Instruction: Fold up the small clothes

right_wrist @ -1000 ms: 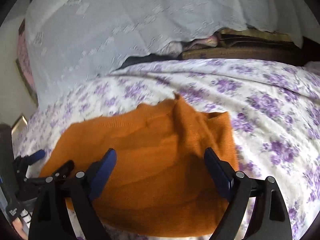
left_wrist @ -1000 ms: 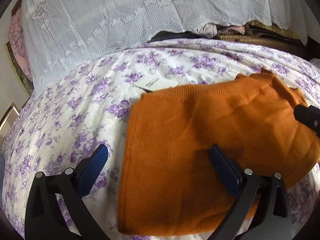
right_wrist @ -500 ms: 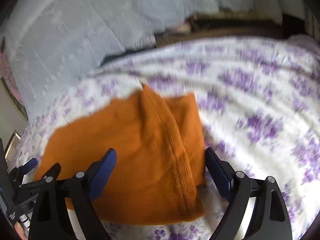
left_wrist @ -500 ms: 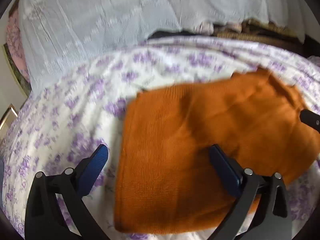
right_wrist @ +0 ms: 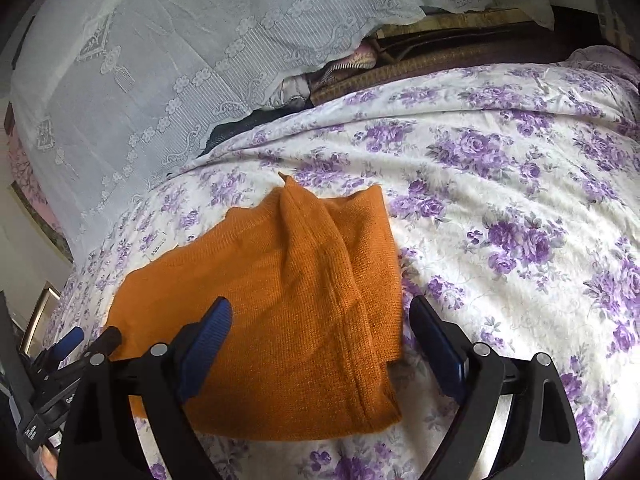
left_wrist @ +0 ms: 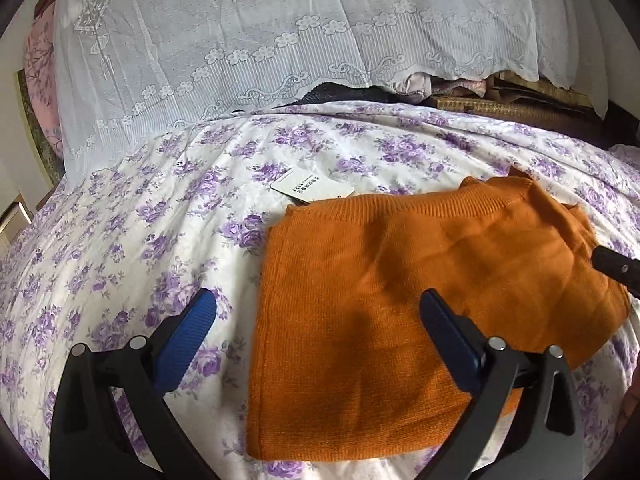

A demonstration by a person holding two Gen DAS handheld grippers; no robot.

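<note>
An orange knit garment [left_wrist: 400,288] lies folded on the purple-flowered bedspread [left_wrist: 140,240]. A white paper tag [left_wrist: 312,187] pokes out from under its far edge. My left gripper [left_wrist: 316,320] hovers open over the garment's left edge, one blue pad over the sheet, the other over the knit. In the right wrist view the same garment [right_wrist: 288,300] shows a raised crease running toward its far corner. My right gripper [right_wrist: 320,332] is open above the garment's right edge, holding nothing. The left gripper's tips [right_wrist: 88,340] show at the lower left there.
A white lace cloth [left_wrist: 260,40] drapes over a pile behind the bed. Dark and pink fabrics [right_wrist: 320,76] and a woven mat [left_wrist: 500,108] peek out beneath it. The flowered bedspread [right_wrist: 520,220] stretches wide to the right of the garment.
Both grippers stayed open. The right view swung rightward, so the garment's right edge now lies between its fingers. The left view dipped and came back, garment still flat.
</note>
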